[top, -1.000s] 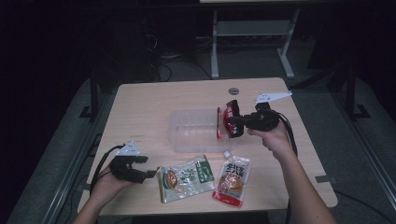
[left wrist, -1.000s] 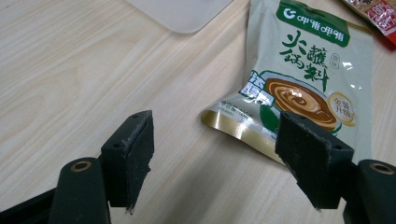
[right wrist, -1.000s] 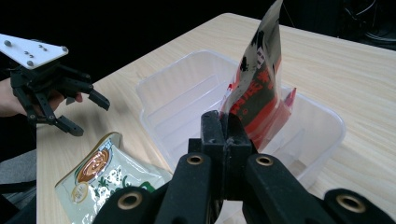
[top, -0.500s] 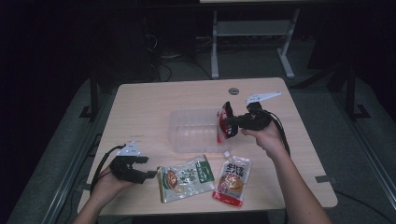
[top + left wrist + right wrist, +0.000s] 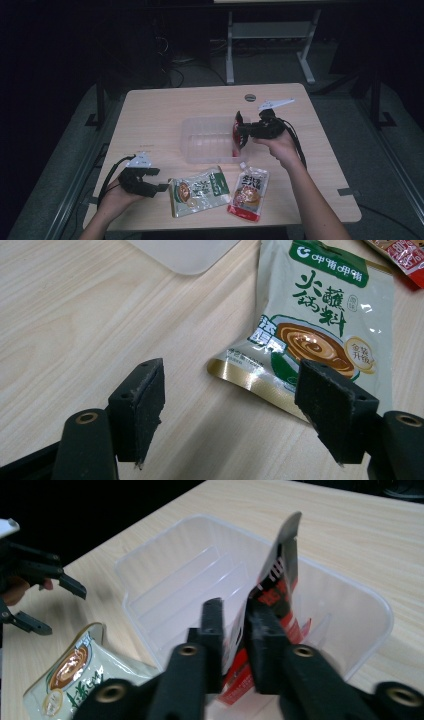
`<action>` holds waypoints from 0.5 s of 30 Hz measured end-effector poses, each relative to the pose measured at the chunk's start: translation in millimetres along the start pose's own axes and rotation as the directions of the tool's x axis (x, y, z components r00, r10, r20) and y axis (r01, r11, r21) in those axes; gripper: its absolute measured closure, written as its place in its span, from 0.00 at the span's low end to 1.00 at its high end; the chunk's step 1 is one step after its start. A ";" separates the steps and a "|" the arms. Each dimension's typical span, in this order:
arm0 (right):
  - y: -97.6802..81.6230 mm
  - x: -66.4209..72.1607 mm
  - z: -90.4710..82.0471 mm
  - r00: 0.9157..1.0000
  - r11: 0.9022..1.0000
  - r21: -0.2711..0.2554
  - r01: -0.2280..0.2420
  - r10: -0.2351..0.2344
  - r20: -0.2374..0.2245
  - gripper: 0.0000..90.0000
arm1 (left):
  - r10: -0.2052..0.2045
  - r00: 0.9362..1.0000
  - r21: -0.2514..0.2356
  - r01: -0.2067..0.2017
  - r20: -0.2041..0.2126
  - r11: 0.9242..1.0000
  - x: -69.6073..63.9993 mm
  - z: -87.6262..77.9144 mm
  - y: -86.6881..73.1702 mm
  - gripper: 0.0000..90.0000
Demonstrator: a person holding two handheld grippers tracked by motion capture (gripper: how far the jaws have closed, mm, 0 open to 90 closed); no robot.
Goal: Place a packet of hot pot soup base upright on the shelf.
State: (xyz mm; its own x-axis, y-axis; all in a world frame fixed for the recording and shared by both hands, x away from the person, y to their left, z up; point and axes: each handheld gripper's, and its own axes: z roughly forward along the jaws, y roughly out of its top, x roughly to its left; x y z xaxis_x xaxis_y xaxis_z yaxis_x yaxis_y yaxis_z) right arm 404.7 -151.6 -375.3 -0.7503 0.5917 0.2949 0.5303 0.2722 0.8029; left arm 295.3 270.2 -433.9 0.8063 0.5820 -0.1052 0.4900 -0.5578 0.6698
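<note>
High view: left gripper (image 5: 161, 180) sits near-left, jaws wide open, just beside the green pouch (image 5: 199, 190). Farther right, the right gripper (image 5: 240, 132) has just been loosening, red pouch (image 5: 236, 134) between its jaws, upright inside the clear tub (image 5: 202, 150).

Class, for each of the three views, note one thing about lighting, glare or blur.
High view: room dark, only the table lit. Left gripper view: sharp, glare spots on the green sauce pouch. Right gripper view: right gripper and the red pouch blurred close up; clear plastic tub reflects light.
</note>
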 end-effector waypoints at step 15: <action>4.5 17.3 -33.8 0.996 0.996 -0.020 0.089 -0.088 0.032 0.33 | -0.024 0.999 -0.049 0.026 0.042 0.998 -4.6 -3.1 5.1 0.24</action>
State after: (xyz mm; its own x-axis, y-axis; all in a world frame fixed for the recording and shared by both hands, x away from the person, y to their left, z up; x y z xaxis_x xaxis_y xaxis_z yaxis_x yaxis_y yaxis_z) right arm 380.8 -165.8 -349.2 -0.7813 0.5891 0.2062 0.4535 0.3087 0.8361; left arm 293.0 266.5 -427.8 0.8074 0.5700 -0.1522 0.4943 -0.5128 0.7019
